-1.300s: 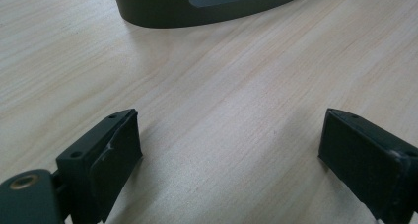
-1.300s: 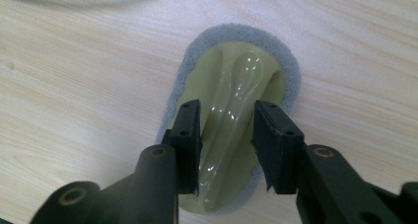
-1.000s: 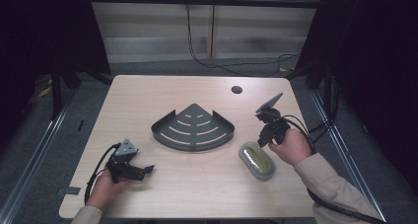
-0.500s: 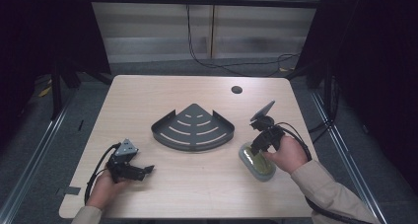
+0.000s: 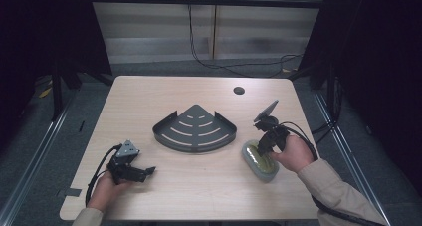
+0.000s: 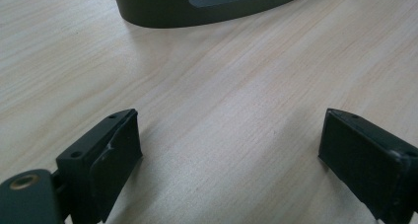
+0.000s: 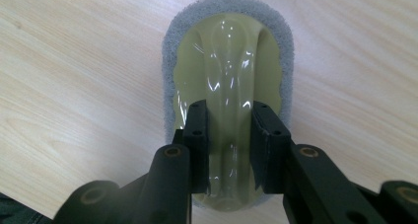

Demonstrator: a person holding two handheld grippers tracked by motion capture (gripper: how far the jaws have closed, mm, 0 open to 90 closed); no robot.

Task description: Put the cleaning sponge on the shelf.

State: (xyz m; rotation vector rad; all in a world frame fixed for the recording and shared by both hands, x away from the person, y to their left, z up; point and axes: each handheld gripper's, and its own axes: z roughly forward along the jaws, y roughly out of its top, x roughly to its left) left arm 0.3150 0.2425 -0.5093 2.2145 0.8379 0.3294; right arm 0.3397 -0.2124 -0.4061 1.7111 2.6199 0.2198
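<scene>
A wooden table (image 5: 199, 196) is seen from above. A scrubbing pad (image 5: 260, 160), with a grey fleece rim and a glossy olive plastic grip, lies flat near the table's right front corner, just beside the right tip of a dark fan-shaped rack (image 5: 195, 129) set at mid-table. The right gripper (image 5: 266, 142) is held over the pad; in the right gripper view its jaws are closed on the raised ridge of the grip (image 7: 230, 135), having just closed after a brief opening, with the ridge between them. The pad's near end is cut off there by the gripper body. Bare tabletop is left between pad and right edge, and more toward the front edge. The left gripper (image 5: 144, 172) is rested near the left front corner, jaws spread wide over bare wood with nothing between them (image 6: 226, 150); the rack's wall (image 6: 197, 7) is cropped at the top of that view
</scene>
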